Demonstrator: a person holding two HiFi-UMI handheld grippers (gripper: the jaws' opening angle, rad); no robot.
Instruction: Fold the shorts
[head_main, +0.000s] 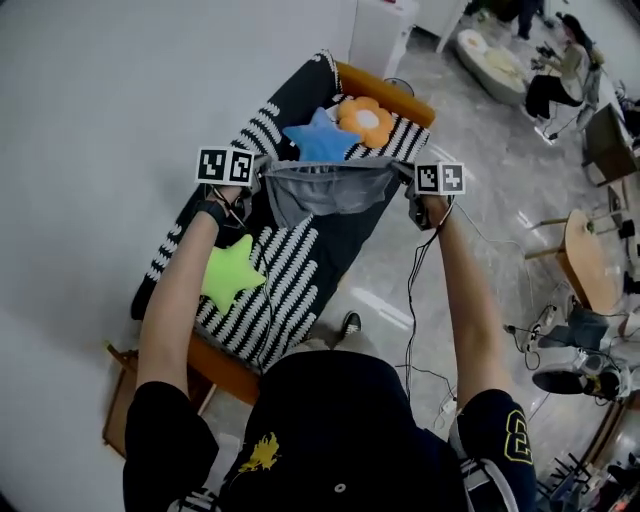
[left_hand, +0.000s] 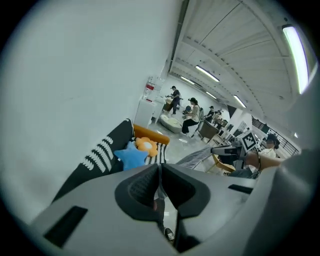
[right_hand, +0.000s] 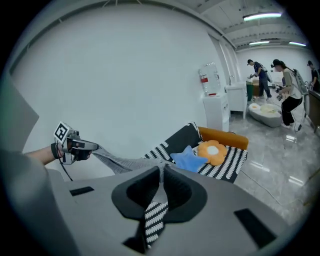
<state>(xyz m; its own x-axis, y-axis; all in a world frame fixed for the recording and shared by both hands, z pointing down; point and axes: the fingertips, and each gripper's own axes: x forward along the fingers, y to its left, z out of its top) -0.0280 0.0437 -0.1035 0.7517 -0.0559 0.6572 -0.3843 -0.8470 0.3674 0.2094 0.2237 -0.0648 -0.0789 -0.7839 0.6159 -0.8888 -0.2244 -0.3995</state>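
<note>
Shorts (head_main: 330, 192) hang between left gripper (head_main: 260, 175) and right gripper (head_main: 405, 178), both pairs of fingers clamped on its top corners. Such a thin grip could slip, dropping one corner.

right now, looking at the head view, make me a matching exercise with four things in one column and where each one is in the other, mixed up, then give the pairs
Things:
1. shorts
2. blue star cushion
3. orange flower cushion
4. green star cushion

Places:
A. alone on the near part of the striped cover
B. held up in the air, stretched between the left gripper and the right gripper
C. far end of the cover, right of the blue star
D. far end of the cover, left of the flower

Pairs: 1-B, 2-D, 3-C, 4-A
</note>
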